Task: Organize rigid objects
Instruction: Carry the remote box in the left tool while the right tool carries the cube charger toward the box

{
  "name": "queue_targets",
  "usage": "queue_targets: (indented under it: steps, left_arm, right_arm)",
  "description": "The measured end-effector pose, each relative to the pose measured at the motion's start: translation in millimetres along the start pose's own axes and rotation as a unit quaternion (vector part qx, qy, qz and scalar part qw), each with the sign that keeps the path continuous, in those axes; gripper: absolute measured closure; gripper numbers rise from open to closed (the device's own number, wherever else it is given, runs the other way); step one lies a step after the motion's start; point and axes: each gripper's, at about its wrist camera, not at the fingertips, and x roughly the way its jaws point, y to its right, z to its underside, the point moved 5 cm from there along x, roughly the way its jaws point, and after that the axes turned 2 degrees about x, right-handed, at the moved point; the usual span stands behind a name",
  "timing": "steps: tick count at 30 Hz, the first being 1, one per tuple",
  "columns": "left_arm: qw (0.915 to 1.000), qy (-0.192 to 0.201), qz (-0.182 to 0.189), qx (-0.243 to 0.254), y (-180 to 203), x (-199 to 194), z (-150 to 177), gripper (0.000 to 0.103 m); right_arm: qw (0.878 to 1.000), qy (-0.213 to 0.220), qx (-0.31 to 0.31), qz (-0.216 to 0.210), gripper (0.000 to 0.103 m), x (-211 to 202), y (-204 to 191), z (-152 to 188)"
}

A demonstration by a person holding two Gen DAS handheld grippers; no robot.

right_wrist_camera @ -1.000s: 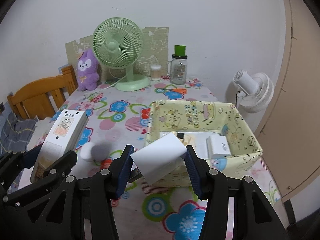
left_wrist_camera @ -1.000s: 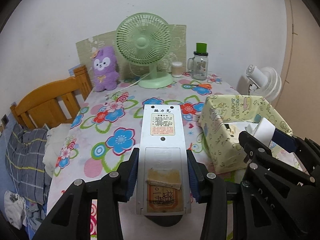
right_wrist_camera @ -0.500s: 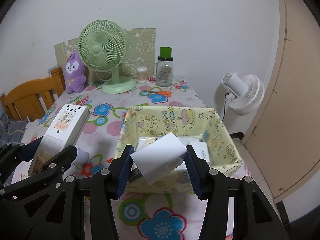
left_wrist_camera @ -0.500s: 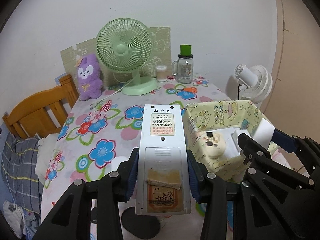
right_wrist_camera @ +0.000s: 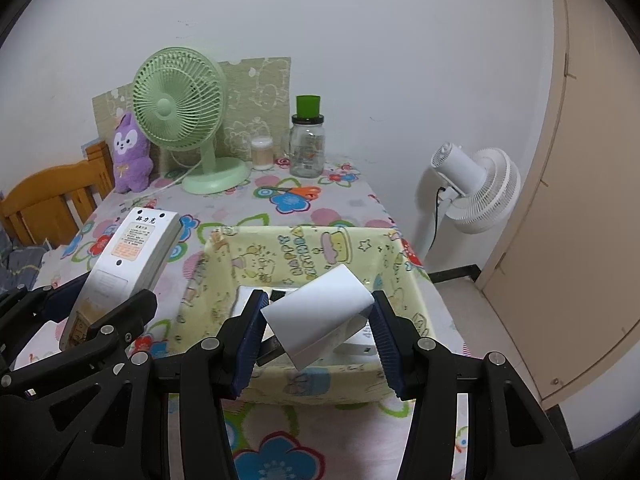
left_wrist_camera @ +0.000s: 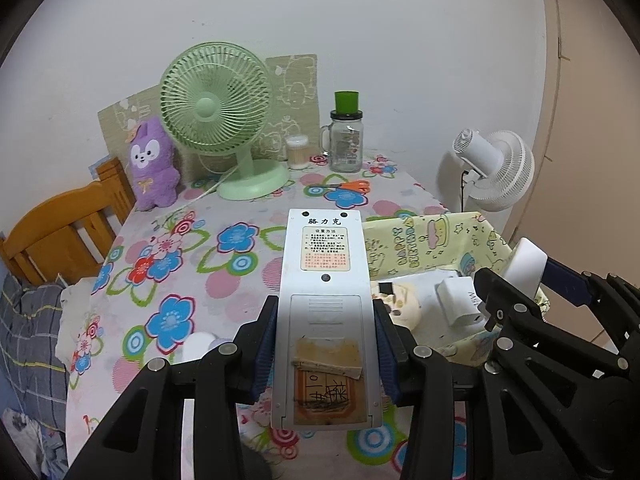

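Note:
My left gripper (left_wrist_camera: 325, 344) is shut on a long white remote control (left_wrist_camera: 325, 304), held back side up with a label near its far end. That remote (right_wrist_camera: 124, 256) also shows at the left of the right wrist view. My right gripper (right_wrist_camera: 318, 334) is shut on a white block-shaped charger (right_wrist_camera: 320, 314), hanging over the near wall of a yellow patterned fabric basket (right_wrist_camera: 304, 248). In the left wrist view the basket (left_wrist_camera: 420, 240) sits to the right of the remote and holds a white adapter (left_wrist_camera: 458, 302) and a round cream object (left_wrist_camera: 404, 308).
On the flowered tablecloth (left_wrist_camera: 168, 256) stand a green desk fan (left_wrist_camera: 216, 116), a purple plush toy (left_wrist_camera: 152, 164), a glass jar with a green lid (left_wrist_camera: 346, 140), a small cotton-swab tub (left_wrist_camera: 297, 152) and orange scissors (left_wrist_camera: 348, 187). A wooden chair (left_wrist_camera: 60, 232) is at left, a white floor fan (right_wrist_camera: 472, 188) at right.
Both grippers have carried their loads to the right and slightly back from the table, so the basket now sits closer under them and its contents show in the left wrist view.

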Motion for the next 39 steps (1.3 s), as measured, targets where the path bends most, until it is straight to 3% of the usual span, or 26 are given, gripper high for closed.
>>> queue_targets:
  steps: [17, 39]
  left_arm:
    - [0.9979, -0.047, 0.037, 0.024, 54, 47, -8, 0.058]
    - [0.9929, -0.102, 0.047, 0.041, 74, 93, -7, 0.058]
  right_arm:
    - [0.999, -0.016, 0.045, -0.009, 0.048, 30, 55, -6]
    - [0.998, -0.044, 0.039, -0.037, 0.048, 71, 50, -12]
